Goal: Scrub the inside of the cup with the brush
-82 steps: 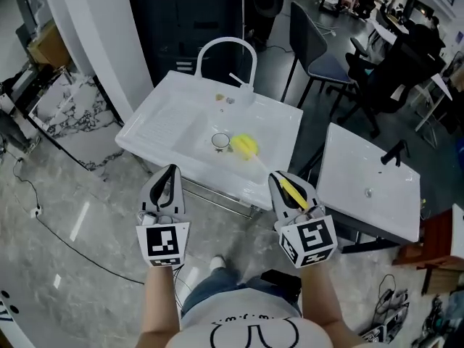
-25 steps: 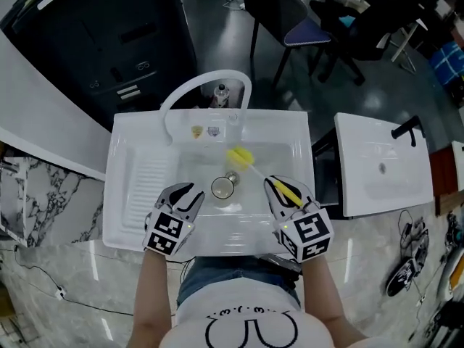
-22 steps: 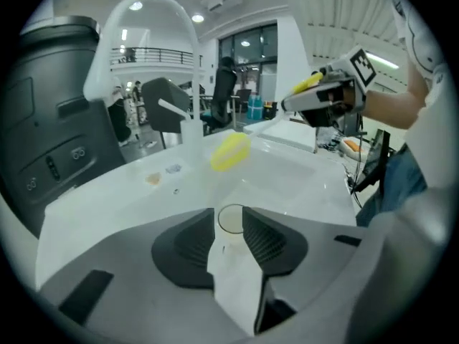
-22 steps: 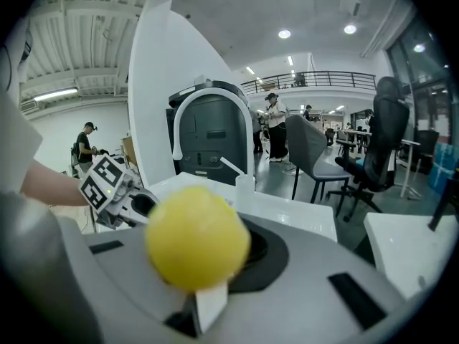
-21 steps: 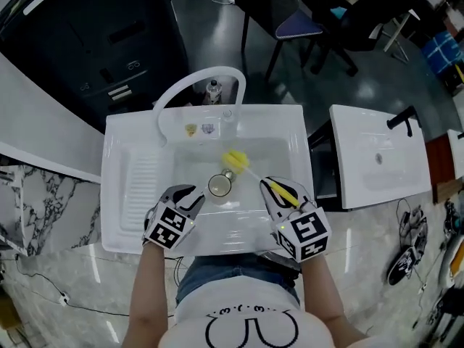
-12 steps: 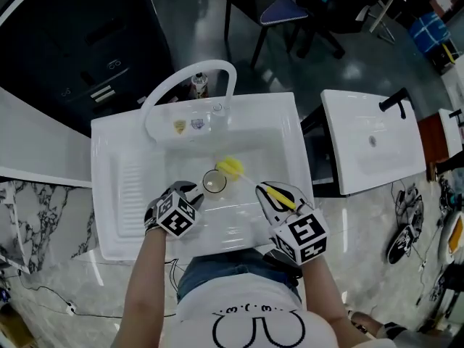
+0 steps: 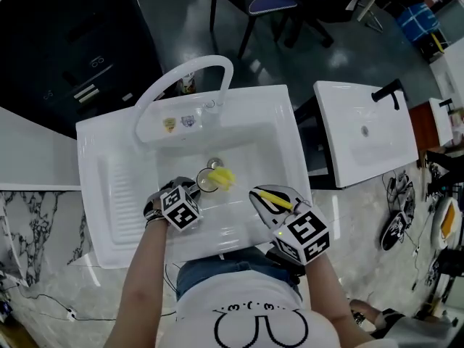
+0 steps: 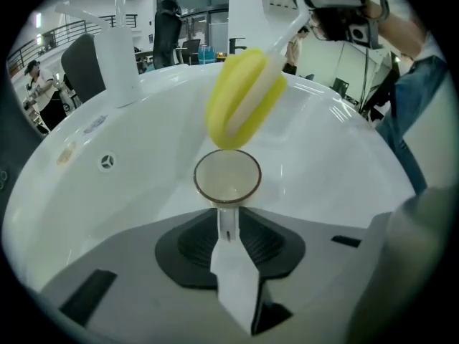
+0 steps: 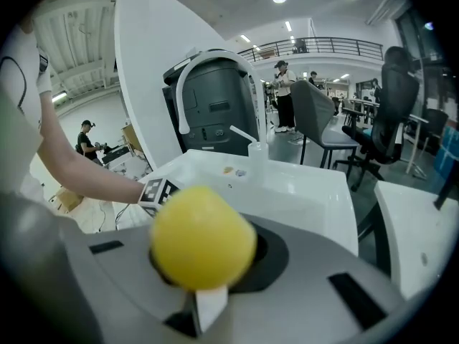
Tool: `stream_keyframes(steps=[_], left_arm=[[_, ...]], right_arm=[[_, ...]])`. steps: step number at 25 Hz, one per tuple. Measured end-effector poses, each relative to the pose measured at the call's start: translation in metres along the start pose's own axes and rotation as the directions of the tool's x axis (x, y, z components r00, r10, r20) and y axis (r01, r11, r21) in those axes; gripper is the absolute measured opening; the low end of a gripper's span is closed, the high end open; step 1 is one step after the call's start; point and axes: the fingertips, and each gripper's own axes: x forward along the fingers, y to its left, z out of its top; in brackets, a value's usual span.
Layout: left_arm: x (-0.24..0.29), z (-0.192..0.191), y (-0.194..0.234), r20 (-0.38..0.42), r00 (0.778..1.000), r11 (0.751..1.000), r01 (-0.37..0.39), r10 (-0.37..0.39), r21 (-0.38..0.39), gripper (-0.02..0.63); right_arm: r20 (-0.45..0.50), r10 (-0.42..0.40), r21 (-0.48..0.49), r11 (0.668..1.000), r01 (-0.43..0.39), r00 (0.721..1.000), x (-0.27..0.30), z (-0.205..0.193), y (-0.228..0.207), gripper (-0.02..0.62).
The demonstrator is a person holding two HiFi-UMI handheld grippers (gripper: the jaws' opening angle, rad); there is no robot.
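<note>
Cup point(image 7: 206, 183) found upright in sink point(image 7: 109, 194), just ahead of jaws of left gripper point(image 7: 191, 188), lowered to it within the last second; jaws released, just been narrowing, nothing pinched yet. Right gripper point(image 7: 267, 198) clenched on brush point(image 7: 222, 177), head brought just over cup rim. Scrubbing judged imminent.

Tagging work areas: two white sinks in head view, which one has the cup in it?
The left sink, with the white arched faucet; the cup stands in its basin. The right sink has a black tap and no cup.
</note>
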Motion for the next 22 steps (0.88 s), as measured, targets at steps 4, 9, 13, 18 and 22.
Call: stream_keyframes(steps=[4, 9, 13, 18, 22], left_arm=[[0.005, 0.003, 0.002, 0.009, 1.0, 1.0, 0.02, -0.02, 0.003, 0.075], [0.011, 0.003, 0.002, -0.001, 0.999, 0.999, 0.043, -0.043, -0.01, 0.071], [0.015, 0.003, 0.001, 0.003, 0.998, 0.997, 0.065, -0.065, -0.03, 0.072], [0.017, 0.004, -0.001, -0.01, 0.996, 0.995, 0.088, -0.088, -0.055, 0.08], [0.013, 0.006, -0.001, -0.002, 0.998, 0.997, 0.061, -0.062, -0.047, 0.074]], right_arm=[[-0.051, 0.007, -0.013, 1.0, -0.007, 0.999, 0.009, 0.0, 0.002, 0.044], [-0.095, 0.018, -0.027, 0.999, -0.02, 0.995, 0.02, 0.001, 0.005, 0.044], [-0.141, 0.025, -0.035, 0.999, -0.03, 0.99, 0.031, -0.004, 0.008, 0.044], [-0.205, 0.024, -0.044, 0.998, -0.033, 0.979, 0.038, -0.012, 0.008, 0.044], [-0.273, 0.025, -0.066, 0.997, -0.045, 0.962, 0.041, -0.018, 0.008, 0.044]])
